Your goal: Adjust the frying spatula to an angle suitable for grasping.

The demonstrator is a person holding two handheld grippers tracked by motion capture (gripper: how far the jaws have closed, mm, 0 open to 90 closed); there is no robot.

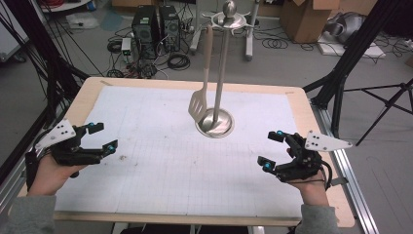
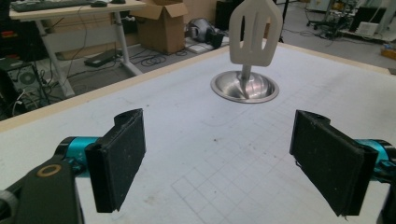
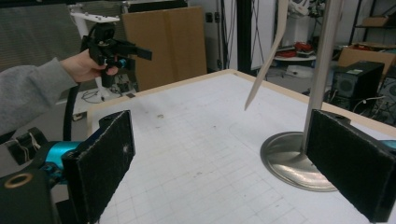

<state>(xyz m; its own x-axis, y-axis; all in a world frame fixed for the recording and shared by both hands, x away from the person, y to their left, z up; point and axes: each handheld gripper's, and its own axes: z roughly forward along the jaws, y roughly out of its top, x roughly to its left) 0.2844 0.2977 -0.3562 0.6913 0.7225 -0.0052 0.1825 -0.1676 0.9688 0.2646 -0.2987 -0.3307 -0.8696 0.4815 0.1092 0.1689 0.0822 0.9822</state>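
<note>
spatula [image 1: 198,104] hangs on the metal stand [image 1: 220,68] mid-table, well apart from the left gripper [image 1: 103,137] and right gripper [image 1: 271,150], both with jaws spread wide, empty.

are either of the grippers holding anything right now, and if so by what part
Nothing is held. The left gripper and right gripper both stand open over the table, apart from the spatula hanging on the stand.

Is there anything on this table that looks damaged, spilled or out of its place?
Nothing stands out. The spatula hangs from the stand, which is upright on the mat. Both grippers are open and hold nothing.
</note>
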